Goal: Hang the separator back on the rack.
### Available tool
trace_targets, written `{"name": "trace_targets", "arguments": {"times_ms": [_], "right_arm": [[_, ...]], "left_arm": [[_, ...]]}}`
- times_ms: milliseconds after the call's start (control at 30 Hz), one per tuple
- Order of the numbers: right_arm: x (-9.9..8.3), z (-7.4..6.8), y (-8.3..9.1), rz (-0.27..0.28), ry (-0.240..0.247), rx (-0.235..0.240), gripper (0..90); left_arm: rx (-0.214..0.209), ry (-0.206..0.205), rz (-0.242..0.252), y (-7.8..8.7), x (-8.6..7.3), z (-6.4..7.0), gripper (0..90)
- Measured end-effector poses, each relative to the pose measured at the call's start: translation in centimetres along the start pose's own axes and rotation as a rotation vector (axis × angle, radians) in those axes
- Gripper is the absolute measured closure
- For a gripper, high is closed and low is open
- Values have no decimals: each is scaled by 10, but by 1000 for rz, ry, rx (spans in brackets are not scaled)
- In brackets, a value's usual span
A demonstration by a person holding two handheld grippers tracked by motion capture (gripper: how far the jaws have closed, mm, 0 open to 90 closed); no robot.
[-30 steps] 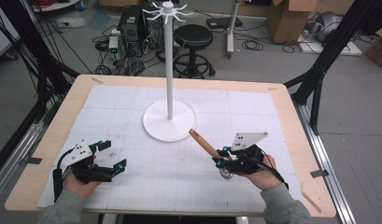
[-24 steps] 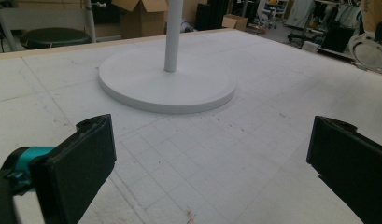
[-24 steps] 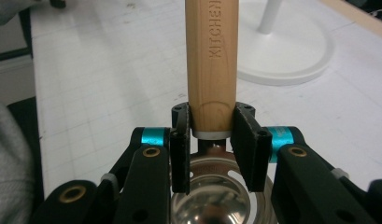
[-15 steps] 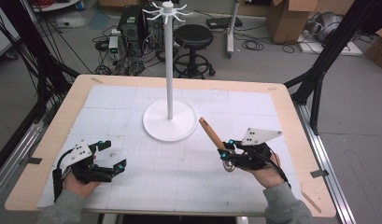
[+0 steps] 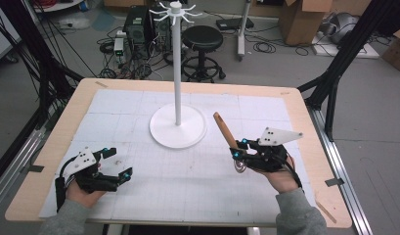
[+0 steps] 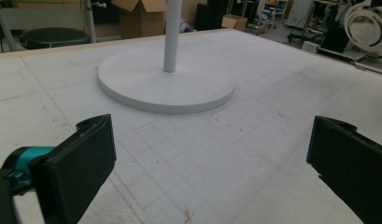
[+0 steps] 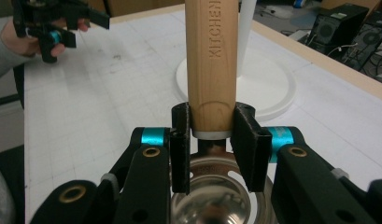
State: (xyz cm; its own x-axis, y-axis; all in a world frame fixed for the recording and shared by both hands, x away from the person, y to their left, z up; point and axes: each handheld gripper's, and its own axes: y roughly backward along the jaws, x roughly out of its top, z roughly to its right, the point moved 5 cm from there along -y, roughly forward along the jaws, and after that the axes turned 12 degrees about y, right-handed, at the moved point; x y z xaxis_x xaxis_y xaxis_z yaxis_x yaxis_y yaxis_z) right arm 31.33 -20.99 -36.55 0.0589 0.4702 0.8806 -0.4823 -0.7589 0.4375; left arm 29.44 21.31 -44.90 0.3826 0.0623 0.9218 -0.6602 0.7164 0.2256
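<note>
A kitchen utensil with a wooden handle (image 5: pixel 224 130) and a round metal head (image 5: pixel 239 166) is held at the right of the table. My right gripper (image 5: pixel 239 148) is shut on the base of the handle (image 7: pixel 211 56), which points up and away toward the white stand (image 5: pixel 177 128). The metal head (image 7: pixel 212 196) sits just behind the jaws. My left gripper (image 5: pixel 118 162) rests at the near left with its jaws wide open and nothing between them (image 6: pixel 216 158). It faces the stand's round base (image 6: pixel 165 86).
The stand's thin pole rises from the table's middle to a ring of hooks (image 5: pixel 175 10). A white gridded mat (image 5: pixel 188 196) covers the wooden table. A stool (image 5: pixel 202 39), boxes and cables lie on the floor beyond the far edge.
My right gripper has carried the utensil to the right and a little away, and the handle's tip now points farther up the table. The left gripper has stayed put.
</note>
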Motion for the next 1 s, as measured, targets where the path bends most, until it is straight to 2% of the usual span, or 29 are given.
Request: {"name": "trace_targets", "arguments": {"times_ms": [300,467,700,1000], "right_arm": [[12,10,3,57,-12,-29,697],[21,18,5,89,-36,-59,697],[36,27,8,141,-62,-71,697],[50,35,8,158,-59,-86,697]], "left_arm": [[-1,6,0,0,0,-1,18],[-2,7,3,1,0,0,18],[-4,7,-1,1,0,0,18],[-6,10,-1,2,0,1,18]]}}
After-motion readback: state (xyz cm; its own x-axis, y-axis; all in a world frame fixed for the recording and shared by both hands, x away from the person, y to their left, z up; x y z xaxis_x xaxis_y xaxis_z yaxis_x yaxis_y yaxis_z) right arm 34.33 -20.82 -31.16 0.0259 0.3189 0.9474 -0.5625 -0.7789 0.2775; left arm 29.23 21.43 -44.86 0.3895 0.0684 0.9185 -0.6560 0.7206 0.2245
